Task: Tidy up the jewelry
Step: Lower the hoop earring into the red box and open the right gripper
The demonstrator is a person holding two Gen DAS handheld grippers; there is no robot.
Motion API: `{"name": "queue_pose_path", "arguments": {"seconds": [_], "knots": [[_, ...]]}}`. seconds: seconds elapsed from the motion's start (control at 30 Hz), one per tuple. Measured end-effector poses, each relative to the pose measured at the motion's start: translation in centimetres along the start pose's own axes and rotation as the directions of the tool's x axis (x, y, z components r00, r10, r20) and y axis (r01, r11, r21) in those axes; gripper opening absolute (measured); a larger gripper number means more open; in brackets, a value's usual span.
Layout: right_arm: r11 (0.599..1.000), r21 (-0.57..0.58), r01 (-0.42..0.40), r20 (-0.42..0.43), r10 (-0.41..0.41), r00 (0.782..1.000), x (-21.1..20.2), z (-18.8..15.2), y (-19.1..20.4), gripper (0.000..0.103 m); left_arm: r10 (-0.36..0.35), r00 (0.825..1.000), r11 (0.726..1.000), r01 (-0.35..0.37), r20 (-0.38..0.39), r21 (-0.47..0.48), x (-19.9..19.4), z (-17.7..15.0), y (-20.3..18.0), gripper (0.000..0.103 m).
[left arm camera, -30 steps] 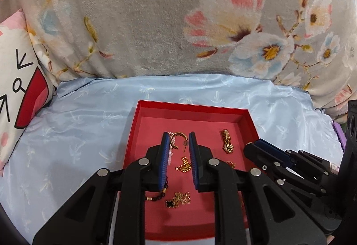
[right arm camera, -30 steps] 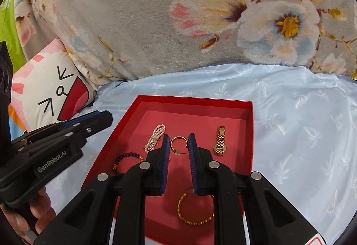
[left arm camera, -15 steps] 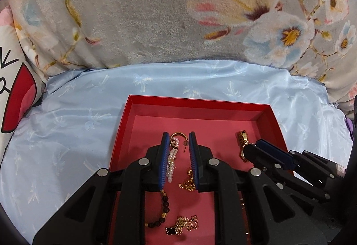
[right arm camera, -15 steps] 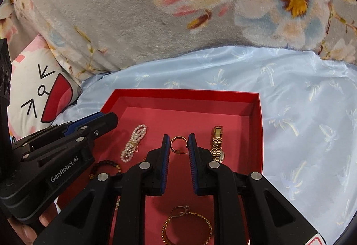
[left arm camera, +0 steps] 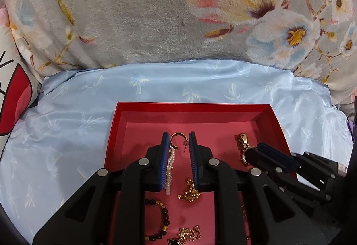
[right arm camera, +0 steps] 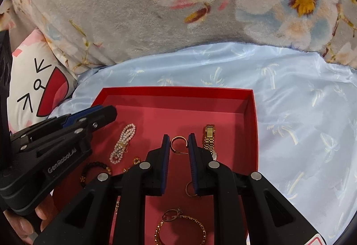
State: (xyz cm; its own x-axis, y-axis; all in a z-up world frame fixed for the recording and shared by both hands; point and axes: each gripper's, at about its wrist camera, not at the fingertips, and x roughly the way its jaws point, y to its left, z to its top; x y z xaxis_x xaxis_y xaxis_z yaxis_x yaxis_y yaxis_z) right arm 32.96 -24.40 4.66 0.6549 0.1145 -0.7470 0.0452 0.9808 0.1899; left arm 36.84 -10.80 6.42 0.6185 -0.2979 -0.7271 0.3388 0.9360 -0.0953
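A red tray (left arm camera: 194, 106) on the bed holds loose jewelry. In the left wrist view my left gripper (left arm camera: 178, 136) hovers over a gold hoop earring (left arm camera: 177, 135) and a pearl bracelet (left arm camera: 170, 162), jaws narrowly open with nothing gripped. A gold chain (left arm camera: 189, 191) and a black bead bracelet (left arm camera: 164, 216) lie nearer. My right gripper (right arm camera: 178, 136), also narrowly open and empty, hangs above the hoop earring (right arm camera: 178, 143), with a gold watch (right arm camera: 209, 138) to its right. A gold bangle (right arm camera: 202, 228) lies nearer.
The tray rests on a light blue sheet (right arm camera: 301, 111). A grey floral blanket (left arm camera: 156, 21) rises behind it. A cartoon pillow (right arm camera: 38, 88) lies at the left. A hand (right arm camera: 29, 220) holds the left gripper (right arm camera: 107, 111) at the tray's left side.
Both grippers have come forward and lower over the tray, so the jewelry looks larger and closer. Their jaw gaps look the same.
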Motion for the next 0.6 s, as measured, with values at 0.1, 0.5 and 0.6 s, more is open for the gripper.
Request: {"name": "queue_pose_path", "arguments": {"seconds": [0.1, 0.5, 0.6], "knots": [[1.0, -0.004, -0.003, -0.015, 0.003, 1.0, 0.2, 0.0, 0.1, 0.016, 0.0, 1.0, 1.0, 0.001, -0.015, 0.004, 0.8, -0.2, -0.2, 0.017], [1.0, -0.016, 0.015, -0.037, -0.015, 0.999, 0.6, 0.1, 0.2, 0.018, 0.026, 0.998, 1.0, -0.026, -0.054, 0.008, 2.2, -0.8, -0.3, 0.018], [1.0, -0.011, 0.013, -0.037, -0.013, 0.999, 0.7, 0.1, 0.1, 0.018, 0.019, 0.997, 1.0, -0.019, -0.073, 0.001, 2.4, -0.9, -0.1, 0.019]]}}
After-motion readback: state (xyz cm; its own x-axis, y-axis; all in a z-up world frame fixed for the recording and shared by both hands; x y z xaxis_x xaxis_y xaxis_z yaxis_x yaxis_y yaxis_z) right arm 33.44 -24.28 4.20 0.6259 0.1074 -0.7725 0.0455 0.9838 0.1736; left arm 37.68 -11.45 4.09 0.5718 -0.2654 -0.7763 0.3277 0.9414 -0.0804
